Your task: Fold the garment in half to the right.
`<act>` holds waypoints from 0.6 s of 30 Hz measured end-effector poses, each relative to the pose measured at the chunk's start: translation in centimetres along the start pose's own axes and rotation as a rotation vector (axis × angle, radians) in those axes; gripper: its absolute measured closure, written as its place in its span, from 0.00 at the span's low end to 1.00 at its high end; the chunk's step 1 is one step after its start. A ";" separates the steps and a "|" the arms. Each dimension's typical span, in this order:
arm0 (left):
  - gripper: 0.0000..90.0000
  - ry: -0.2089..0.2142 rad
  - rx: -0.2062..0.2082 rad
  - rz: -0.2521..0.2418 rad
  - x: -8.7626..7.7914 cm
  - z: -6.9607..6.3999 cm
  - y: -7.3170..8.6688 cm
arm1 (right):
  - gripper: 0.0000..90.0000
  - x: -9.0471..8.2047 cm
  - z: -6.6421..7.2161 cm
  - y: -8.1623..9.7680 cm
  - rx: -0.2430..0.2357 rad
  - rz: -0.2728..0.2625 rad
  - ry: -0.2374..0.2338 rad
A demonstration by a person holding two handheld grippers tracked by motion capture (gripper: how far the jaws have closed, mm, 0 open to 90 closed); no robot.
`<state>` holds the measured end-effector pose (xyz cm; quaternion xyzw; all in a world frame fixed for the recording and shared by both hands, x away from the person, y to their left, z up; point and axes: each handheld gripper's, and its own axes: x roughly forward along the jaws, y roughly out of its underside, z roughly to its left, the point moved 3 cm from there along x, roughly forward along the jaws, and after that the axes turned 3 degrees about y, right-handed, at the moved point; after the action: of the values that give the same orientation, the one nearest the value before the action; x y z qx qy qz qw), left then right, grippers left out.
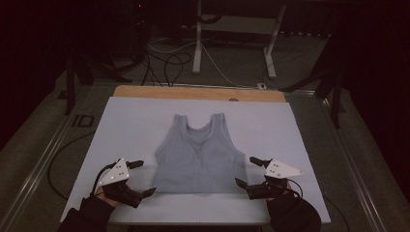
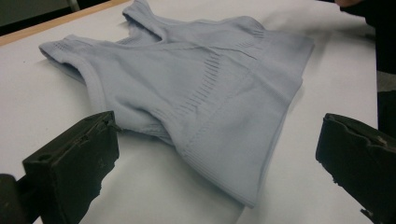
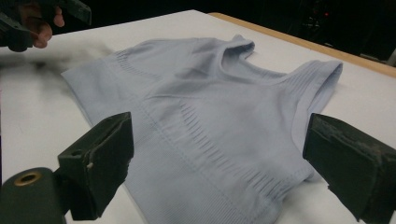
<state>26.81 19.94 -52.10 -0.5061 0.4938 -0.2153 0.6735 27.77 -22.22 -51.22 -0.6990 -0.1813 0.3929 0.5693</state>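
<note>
A: Where's the top [image 1: 199,157]?
B: Flat mid-worktop [image 1: 130,121], straps far, hem near

A: And the grippers?
B: Left gripper [image 1: 140,178] is just left of the near-left hem corner, right gripper [image 1: 249,170] just right of the near-right one. Both have jaws apart, empty, pointing inward. Each looks equally near its own corner
</note>
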 end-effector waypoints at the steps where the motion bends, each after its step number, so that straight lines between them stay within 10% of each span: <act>1: 0.01 0.002 -0.003 0.002 0.0 -0.1 -0.2 | 0.10 0.0 -0.1 -0.2 -0.014 0.002 0.003; 18: 0.01 -0.040 0.001 0.068 -0.8 -0.3 -3.8 | 0.10 1.0 -1.5 -6.1 -0.062 -0.032 0.014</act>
<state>26.97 18.91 -48.33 -0.4929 0.4969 -0.1823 0.6906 30.72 -20.71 -45.78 -0.7160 -0.2006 0.3731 0.5548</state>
